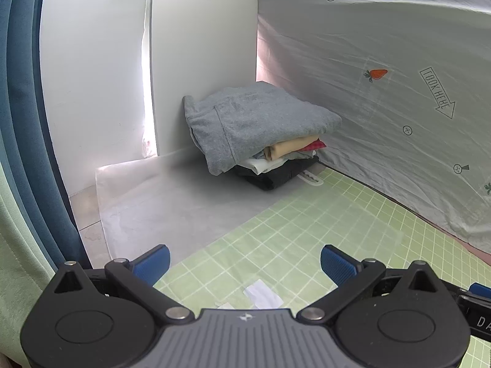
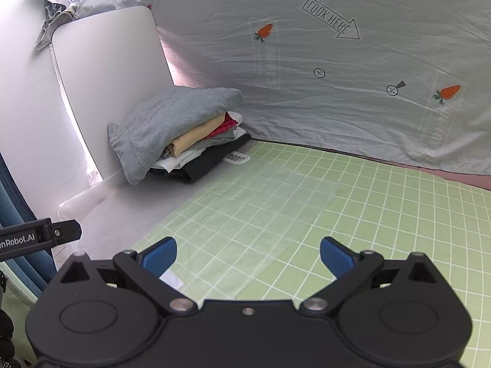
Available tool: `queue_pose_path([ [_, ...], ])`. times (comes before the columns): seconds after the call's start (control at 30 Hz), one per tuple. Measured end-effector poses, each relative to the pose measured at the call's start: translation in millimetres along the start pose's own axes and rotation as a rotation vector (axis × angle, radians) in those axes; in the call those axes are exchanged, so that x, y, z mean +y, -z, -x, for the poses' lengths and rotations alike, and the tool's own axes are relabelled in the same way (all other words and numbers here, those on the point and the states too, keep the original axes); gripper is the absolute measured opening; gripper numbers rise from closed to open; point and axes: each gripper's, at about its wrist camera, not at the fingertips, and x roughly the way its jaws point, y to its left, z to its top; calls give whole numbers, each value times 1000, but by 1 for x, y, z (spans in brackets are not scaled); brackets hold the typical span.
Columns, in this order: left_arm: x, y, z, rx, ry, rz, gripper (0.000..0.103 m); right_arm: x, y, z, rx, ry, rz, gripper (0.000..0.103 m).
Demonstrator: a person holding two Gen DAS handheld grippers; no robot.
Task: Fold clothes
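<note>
A stack of folded clothes (image 1: 270, 153) sits in the far corner, topped by a grey garment (image 1: 257, 119) over tan, red, white and black layers. The right wrist view shows the same stack (image 2: 196, 150) with the grey garment (image 2: 172, 122) draped over its left side. My left gripper (image 1: 245, 263) is open above the green grid mat (image 1: 307, 230), nothing between its blue pads. Well short of the stack, my right gripper (image 2: 248, 256) hangs over the mat (image 2: 368, 214), also open and empty.
A white printed sheet (image 1: 383, 92) hangs along the back and right. A white panel (image 1: 202, 61) stands in the left corner. A clear plastic sheet (image 2: 264, 199) and a small white paper tag (image 1: 262, 294) lie on the mat. A white clip (image 2: 236, 158) lies by the stack.
</note>
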Motion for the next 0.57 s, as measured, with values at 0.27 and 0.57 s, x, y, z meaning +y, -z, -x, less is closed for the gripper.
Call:
queue_pose_path([
  [0.27,0,3,5,-1,-17,9,103,0,1,1,4,-8,10,101],
  [0.57,1,4,9,5,-25,11,103,-3,3,5,2,-10,10,101],
])
